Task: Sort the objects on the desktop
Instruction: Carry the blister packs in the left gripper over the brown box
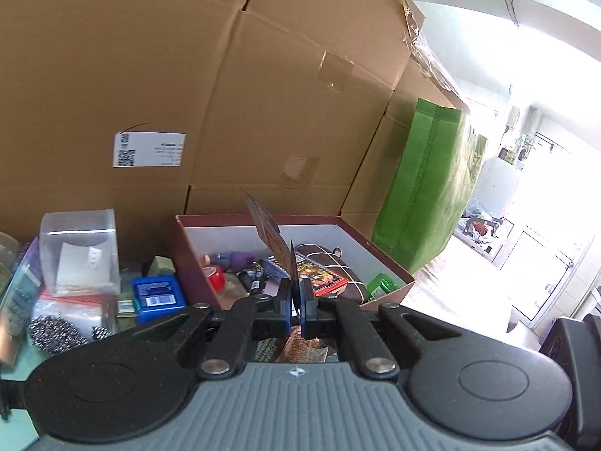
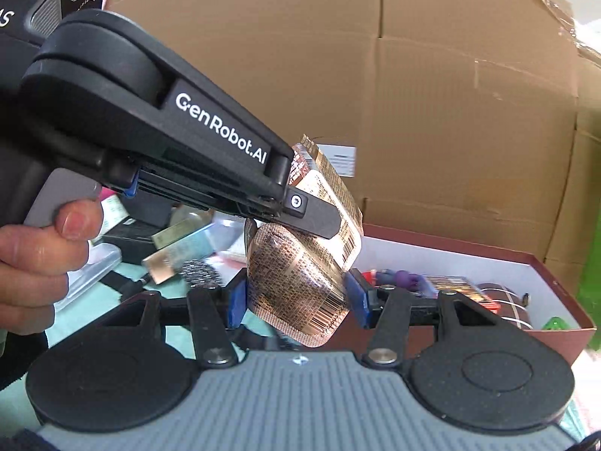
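While left tongs (image 1: 296, 302) pinch one foil packet (image 2: 300, 263), right tongs (image 2: 296, 300) gape around it.

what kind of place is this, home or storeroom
Probably a storeroom or packing corner: big stacked cardboard boxes, a green shopping bag, and a cluttered desk with an open red box of odds and ends.
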A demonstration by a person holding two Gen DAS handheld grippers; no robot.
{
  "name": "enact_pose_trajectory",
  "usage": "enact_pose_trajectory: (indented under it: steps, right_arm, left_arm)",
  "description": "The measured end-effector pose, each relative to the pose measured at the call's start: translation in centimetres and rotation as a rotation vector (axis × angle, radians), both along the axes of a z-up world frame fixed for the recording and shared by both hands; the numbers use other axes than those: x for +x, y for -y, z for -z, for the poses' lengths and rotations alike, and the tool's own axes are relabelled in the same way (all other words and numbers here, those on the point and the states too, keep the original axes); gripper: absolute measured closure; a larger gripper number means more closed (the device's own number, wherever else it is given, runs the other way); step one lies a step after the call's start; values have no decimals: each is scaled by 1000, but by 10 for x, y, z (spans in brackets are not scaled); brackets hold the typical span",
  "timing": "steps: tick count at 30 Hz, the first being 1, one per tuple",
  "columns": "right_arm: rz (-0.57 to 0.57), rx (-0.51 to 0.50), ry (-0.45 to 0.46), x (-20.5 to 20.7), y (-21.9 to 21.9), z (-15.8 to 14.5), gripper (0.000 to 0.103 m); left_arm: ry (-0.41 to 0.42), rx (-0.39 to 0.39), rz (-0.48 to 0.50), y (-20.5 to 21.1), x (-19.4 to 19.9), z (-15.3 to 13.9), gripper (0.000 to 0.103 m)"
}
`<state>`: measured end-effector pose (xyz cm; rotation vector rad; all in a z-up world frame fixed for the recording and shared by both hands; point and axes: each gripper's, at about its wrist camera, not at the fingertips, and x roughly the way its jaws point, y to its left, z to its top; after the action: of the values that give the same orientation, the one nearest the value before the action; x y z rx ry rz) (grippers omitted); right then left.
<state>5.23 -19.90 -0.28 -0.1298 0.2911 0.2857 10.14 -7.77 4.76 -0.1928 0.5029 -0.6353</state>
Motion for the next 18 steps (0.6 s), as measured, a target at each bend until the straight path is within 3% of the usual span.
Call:
enact_pose_trajectory:
  steps: [18]
  right_arm:
    - [85, -70, -9, 61, 32, 11, 50]
  left_arm:
    - [-68, -36, 32, 34, 70, 10, 101]
